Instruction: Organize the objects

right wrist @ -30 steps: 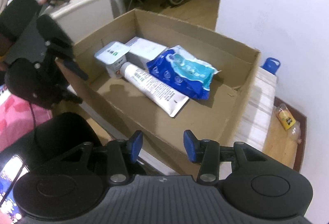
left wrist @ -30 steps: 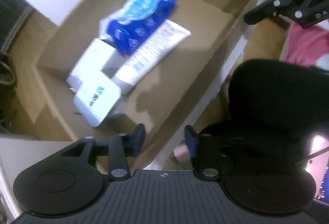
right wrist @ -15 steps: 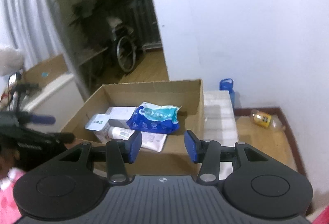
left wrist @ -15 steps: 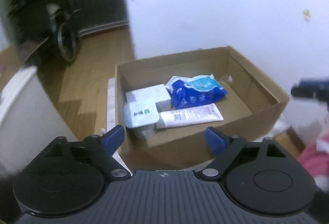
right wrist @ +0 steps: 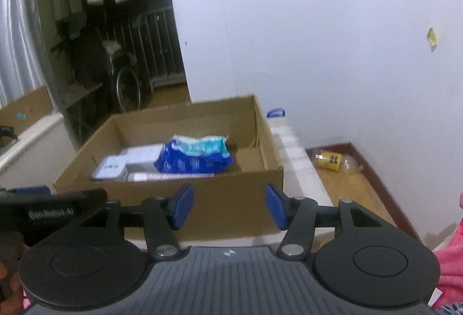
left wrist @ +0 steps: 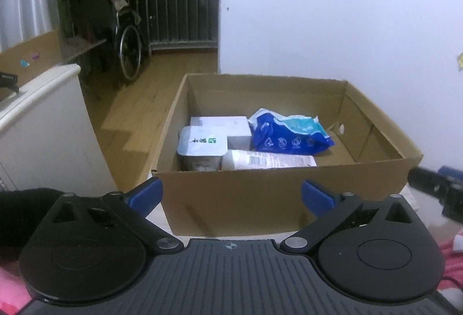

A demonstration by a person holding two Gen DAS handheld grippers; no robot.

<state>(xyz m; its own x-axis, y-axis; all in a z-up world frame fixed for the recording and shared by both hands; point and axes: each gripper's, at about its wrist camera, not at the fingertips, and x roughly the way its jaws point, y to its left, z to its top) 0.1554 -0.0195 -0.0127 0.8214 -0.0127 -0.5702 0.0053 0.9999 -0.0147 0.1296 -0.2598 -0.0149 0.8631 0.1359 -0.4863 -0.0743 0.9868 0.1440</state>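
Observation:
An open cardboard box [left wrist: 275, 193] [right wrist: 231, 199] stands on a white surface. Inside lie a blue wipes pack [left wrist: 289, 132] [right wrist: 194, 156], a white tube [left wrist: 272, 160] [right wrist: 170, 176], a white carton [left wrist: 222, 127] [right wrist: 144, 154] and a white tub with a foil lid [left wrist: 201, 147] [right wrist: 111, 167]. My left gripper [left wrist: 231, 196] is open wide and empty, in front of the box's near wall. My right gripper [right wrist: 228, 205] is open and empty, also before the near wall. The left gripper's arm [right wrist: 52, 208] shows at the lower left of the right wrist view.
A white cabinet [left wrist: 37, 124] stands left of the box. A white wall [left wrist: 347, 11] rises behind it. A wheelchair [left wrist: 127, 51] and railing are in the dark back room. A plastic bottle [right wrist: 335, 163] lies on the wooden floor at right. Pink cloth [right wrist: 451, 263] is at the lower right.
Both grippers pulled back and levelled from above the box to in front of its near wall. The left jaws opened wide, the right jaws opened somewhat.

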